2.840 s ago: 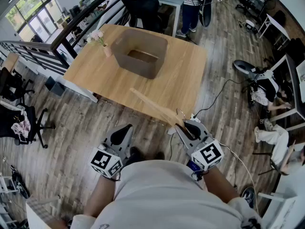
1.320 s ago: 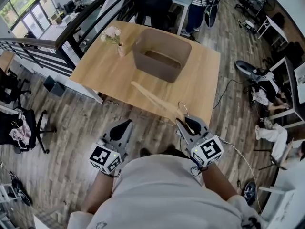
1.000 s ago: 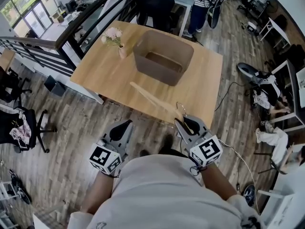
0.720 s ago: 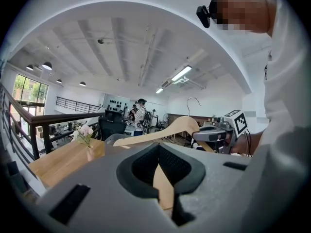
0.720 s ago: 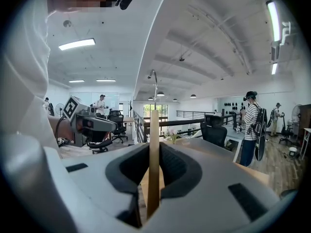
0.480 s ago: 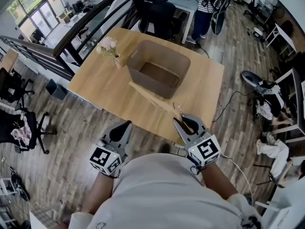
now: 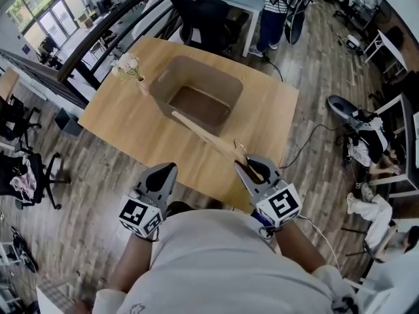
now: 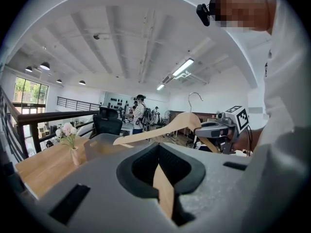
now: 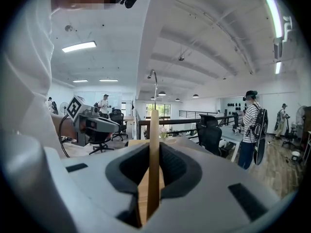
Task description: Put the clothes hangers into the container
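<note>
A long wooden clothes hanger (image 7: 208,138) with a metal hook is held in my right gripper (image 7: 247,169), which is shut on it near the hook end. Its far arm reaches over the table to the near rim of the brown plastic container (image 7: 226,84). In the right gripper view the hanger (image 9: 154,144) stands edge-on between the jaws. My left gripper (image 7: 167,170) hangs at the table's near edge, jaws slightly apart and empty; the table shows through the gap. In the left gripper view the hanger (image 8: 160,132) and the right gripper (image 8: 214,129) are seen over the container (image 8: 101,142).
The container stands on a wooden table (image 7: 124,126), with a small vase of flowers (image 7: 129,67) at its left. Black office chairs (image 7: 203,12) and a standing person (image 7: 272,5) are beyond the table. A railing (image 7: 39,64) runs along the left; cables lie on the floor at right.
Both grippers have moved forward to the table's near edge. The hanger's far end has come from in front of the container to its near rim. The right grip has not changed.
</note>
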Tool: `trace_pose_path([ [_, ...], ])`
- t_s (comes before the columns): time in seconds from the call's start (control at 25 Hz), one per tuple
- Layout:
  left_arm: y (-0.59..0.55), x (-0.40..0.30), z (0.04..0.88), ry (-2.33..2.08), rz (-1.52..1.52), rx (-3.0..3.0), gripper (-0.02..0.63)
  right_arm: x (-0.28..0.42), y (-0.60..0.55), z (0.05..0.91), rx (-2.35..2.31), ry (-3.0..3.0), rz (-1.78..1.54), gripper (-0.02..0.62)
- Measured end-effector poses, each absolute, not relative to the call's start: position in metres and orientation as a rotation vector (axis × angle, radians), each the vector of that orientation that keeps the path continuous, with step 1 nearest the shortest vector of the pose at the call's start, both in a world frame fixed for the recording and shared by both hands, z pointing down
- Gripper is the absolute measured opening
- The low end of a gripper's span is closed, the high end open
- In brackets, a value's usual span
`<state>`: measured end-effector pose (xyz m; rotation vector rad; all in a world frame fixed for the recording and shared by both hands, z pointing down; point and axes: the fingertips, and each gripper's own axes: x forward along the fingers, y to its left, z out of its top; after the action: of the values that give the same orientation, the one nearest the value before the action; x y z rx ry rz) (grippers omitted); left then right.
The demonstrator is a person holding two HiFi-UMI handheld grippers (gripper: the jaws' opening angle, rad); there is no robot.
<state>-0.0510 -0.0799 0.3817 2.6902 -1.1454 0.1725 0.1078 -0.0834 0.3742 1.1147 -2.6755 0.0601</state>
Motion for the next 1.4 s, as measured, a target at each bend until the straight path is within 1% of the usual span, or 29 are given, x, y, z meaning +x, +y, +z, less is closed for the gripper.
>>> trace_pose_path([
  [0.24, -0.092, -0.035, 0.389, -1.129, 0.219, 2.663, 0.006, 0.122, -0.103, 0.382, 1.099, -2.687, 0.118, 0.061],
  [0.6, -0.134, -0.04, 0.399, -1.123, 0.217, 2.632, 0.006, 0.121, -0.146, 0.386, 1.086, -2.643, 0.112, 0.061],
  [0.96, -0.188, -0.056, 0.408, -1.098, 0.221, 2.609, 0.006, 0.093, -0.212, 0.397, 0.941, -2.48, -0.071, 0.061],
  [1.4, -0.247, -0.082, 0.424, -1.077, 0.244, 2.581, 0.006, 0.051, -0.279, 0.448, 0.742, -2.256, -0.26, 0.061],
])
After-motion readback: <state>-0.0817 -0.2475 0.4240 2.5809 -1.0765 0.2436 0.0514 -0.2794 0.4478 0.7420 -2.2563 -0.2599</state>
